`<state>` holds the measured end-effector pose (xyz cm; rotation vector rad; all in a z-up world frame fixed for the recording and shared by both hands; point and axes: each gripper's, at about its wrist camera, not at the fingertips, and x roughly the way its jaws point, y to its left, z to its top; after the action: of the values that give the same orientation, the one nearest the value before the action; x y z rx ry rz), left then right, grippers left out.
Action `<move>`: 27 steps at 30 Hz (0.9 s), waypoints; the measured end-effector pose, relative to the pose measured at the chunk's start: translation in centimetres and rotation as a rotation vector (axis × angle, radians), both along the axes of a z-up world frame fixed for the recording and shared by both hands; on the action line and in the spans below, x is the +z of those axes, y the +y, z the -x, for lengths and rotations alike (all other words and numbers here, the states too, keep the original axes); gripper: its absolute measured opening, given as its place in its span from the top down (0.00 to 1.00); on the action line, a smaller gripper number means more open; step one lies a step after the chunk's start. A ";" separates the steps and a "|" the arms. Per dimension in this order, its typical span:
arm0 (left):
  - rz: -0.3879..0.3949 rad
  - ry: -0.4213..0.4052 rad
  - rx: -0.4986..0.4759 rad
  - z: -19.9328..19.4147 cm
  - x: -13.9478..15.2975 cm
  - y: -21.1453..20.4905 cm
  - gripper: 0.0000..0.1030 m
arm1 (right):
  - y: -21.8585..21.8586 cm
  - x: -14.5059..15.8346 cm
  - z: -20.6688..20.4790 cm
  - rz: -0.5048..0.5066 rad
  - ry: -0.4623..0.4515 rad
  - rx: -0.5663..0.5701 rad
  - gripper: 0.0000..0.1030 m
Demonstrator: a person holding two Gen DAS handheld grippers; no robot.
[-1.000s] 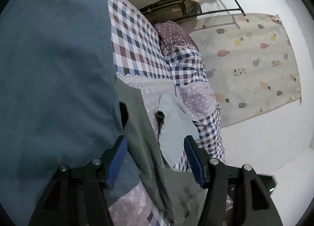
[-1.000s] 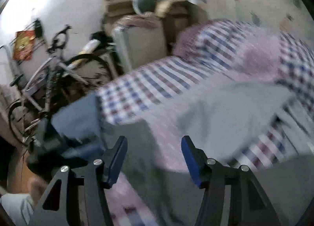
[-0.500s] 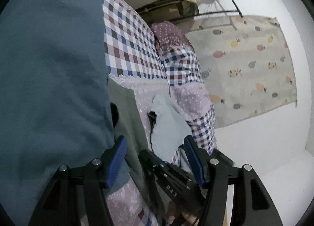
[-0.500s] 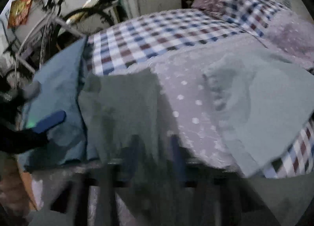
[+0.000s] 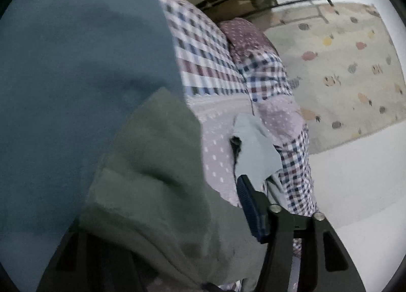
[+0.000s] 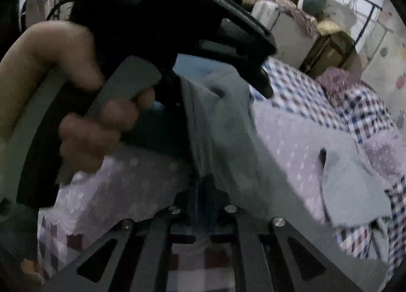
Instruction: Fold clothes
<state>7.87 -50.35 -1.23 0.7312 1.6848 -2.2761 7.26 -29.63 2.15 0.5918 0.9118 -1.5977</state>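
Here, on a bed covered by a checked and dotted quilt [image 6: 299,140], a grey-green garment [image 5: 162,165] lies partly over a larger blue garment [image 5: 76,64]. The right gripper [image 6: 203,188] has its jaws pressed together on an edge of the grey-green cloth. The left gripper [image 5: 177,205] is draped in the same cloth; only one blue finger [image 5: 250,205] shows, so its opening cannot be told. The fabric looks soft, light and limp, likely to sag and slip unless pinched at a hem or corner. A pale blue piece [image 6: 355,185] lies near the bed's edge, well apart. Seen from the right wrist, the person's hand [image 6: 83,104] and the other tool's dark body crowd the space above the cloth.
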 end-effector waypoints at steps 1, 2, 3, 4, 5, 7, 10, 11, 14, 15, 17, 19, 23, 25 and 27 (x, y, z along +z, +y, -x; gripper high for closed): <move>-0.008 -0.005 0.012 -0.2 -0.3 -0.2 0.55 | 0.5 0.0 0.0 0.004 -0.014 -0.018 0.89; -0.017 -0.010 0.024 -0.4 -0.6 -0.3 0.55 | 1.1 0.3 0.1 0.024 -0.036 -0.044 0.87; -0.025 -0.016 0.036 -0.6 -0.9 -0.5 0.59 | 1.8 0.7 0.2 0.044 -0.058 -0.070 0.79; -0.024 -0.017 0.052 -0.8 -0.9 -0.5 0.68 | 2.6 1.1 0.4 0.069 -0.078 -0.101 0.67; -0.021 -0.018 0.070 -1.0 -0.8 -0.4 0.73 | 3.9 1.7 0.7 0.103 -0.095 -0.142 0.63; -0.012 0.007 0.094 -1.3 -0.3 -0.3 0.91 | 6.7 2.7 1.5 0.171 -0.144 -0.242 0.58; 0.018 0.049 0.123 -1.4 1.0 0.2 0.96 | 11.6 3.7 3.1 0.268 -0.224 -0.409 0.55; 0.032 0.067 0.131 -1.3 1.6 0.6 0.96 | 13.8 3.9 3.7 0.299 -0.251 -0.474 0.54; 0.042 0.125 0.131 -0.8 3.3 1.8 0.96 | 20.5 4.0 4.6 0.364 -0.333 -0.642 0.51; 0.056 0.157 0.108 -0.3 4.3 3.0 0.96 | 22.7 4.0 4.6 0.379 -0.360 -0.688 0.51; 0.086 0.224 0.052 0.8 6.6 5.8 0.96 | 26.8 4.0 4.7 0.407 -0.409 -0.773 0.51; 0.179 0.280 -0.076 2.7 9.4 11.0 0.96 | 29.8 4.4 4.5 0.437 -0.438 -0.811 0.51; 0.376 0.380 -0.379 6.3 14.0 23.3 0.96 | 35.5 4.1 5.5 0.578 -0.566 -0.849 0.49; 0.451 0.416 -0.543 7.8 15.1 29.7 0.97 | 38.4 4.0 6.0 0.648 -0.630 -0.866 0.47; 0.476 0.427 -0.698 8.8 14.5 35.3 0.97 | 41.3 3.8 6.5 0.719 -0.695 -0.882 0.47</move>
<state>-0.93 -15.02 13.25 0.8474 0.9994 -3.3472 0.77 11.66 5.97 0.9880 -0.5316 -2.0845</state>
